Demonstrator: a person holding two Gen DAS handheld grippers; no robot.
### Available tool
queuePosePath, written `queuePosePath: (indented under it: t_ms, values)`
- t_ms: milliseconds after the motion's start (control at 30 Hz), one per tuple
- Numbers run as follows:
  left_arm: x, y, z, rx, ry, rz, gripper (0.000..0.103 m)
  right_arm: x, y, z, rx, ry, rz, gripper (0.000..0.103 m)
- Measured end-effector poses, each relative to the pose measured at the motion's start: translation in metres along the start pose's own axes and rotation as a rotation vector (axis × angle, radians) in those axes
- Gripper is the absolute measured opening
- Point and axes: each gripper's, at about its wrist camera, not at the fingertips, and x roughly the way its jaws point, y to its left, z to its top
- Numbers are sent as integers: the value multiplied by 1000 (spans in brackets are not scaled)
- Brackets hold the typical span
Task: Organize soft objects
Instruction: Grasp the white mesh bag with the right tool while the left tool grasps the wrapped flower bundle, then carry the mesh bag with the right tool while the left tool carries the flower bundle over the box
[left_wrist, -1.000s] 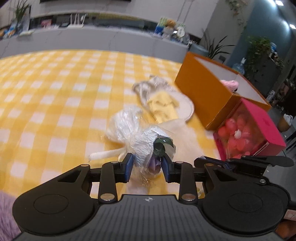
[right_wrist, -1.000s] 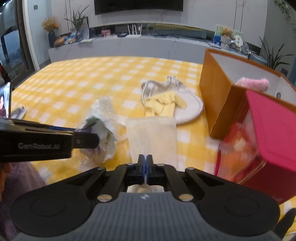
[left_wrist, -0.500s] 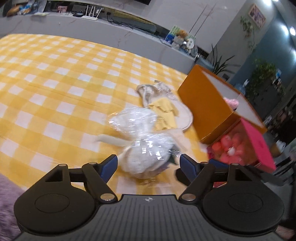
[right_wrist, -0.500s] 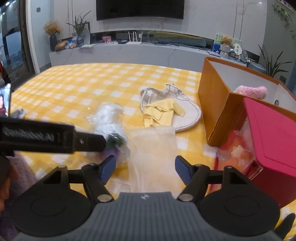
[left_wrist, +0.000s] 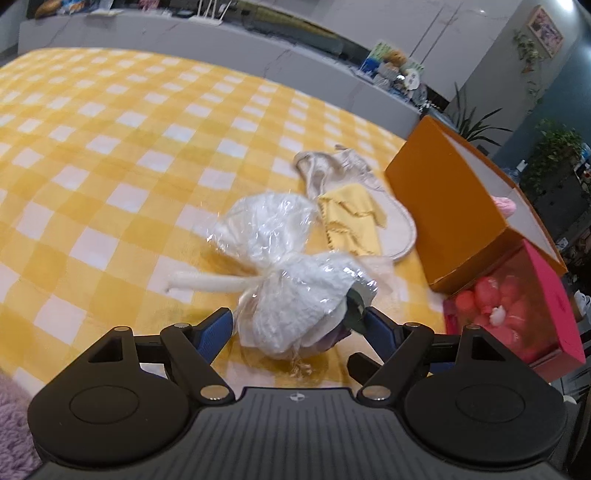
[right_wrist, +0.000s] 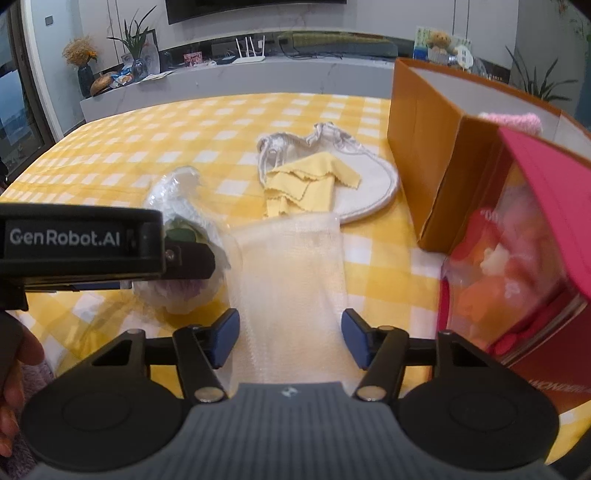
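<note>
Tongs first: left tongs (left_wrist: 297, 326) stand wide, jaws having just been opening, straddling the cellophane-wrapped bundle (left_wrist: 291, 280) without pressing it; the right-hand pad looks to be right at the wrapping, contact unclear. Right tongs (right_wrist: 290, 338) are partly spread, having just opened and then narrowed a little; the white mesh pouch (right_wrist: 291, 280) lies flat between them, unclamped.

Progress, as a judgement: early to mid.
- Orange box (left_wrist: 454, 206) already has something pink and fluffy (right_wrist: 515, 120) inside, so at least one soft item looks stowed.
- Pink box (left_wrist: 517, 306) beside it, with a clear front showing pink and red pieces, reads as packed.
- Not yet sorted, all on the yellow-checked table (left_wrist: 110, 147): the bundle, the mesh pouch just beside it, the yellow cloth (right_wrist: 306, 184) lying on the beige drawstring bag (right_wrist: 351, 173).

Nothing is gripped by either side. Likely plan is bundle into pouch, but that's a guess. Cellophane is slippery and crushable, so a light grip near the tied waist seems safest.
</note>
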Motion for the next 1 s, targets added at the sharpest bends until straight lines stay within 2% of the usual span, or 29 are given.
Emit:
queuePosePath:
  t_ms: [67,100,133,167,200,233,333,567,1000]
  values:
    - [3,3,0,-15,10,-1,92,0,-1,-2,-2,-7,-4,53]
    - [4,4,0,-17,13,-2,90,-1,-1,-2,-7,-10,-7,48]
    - [5,4,1,-15,17,0,87,-2,-2,-2,-7,-14,-9,36]
    - [6,4,0,-9,17,6,82,-2,-3,-3,-7,-16,-10,31]
    - [6,3,0,-2,11,9,76,-3,-4,-3,-7,-17,-10,21]
    - [6,2,0,4,11,10,74,-3,-6,-3,-7,-19,-11,12]
    - [6,-2,-1,36,6,21,63,-4,-9,-3,-10,-19,-7,1]
    - [-2,-3,-3,55,-25,4,52,-18,-10,0,-16,-53,1,0]
    - [-56,-12,-11,48,-140,-86,51,-76,-7,18,-27,-188,9,0]
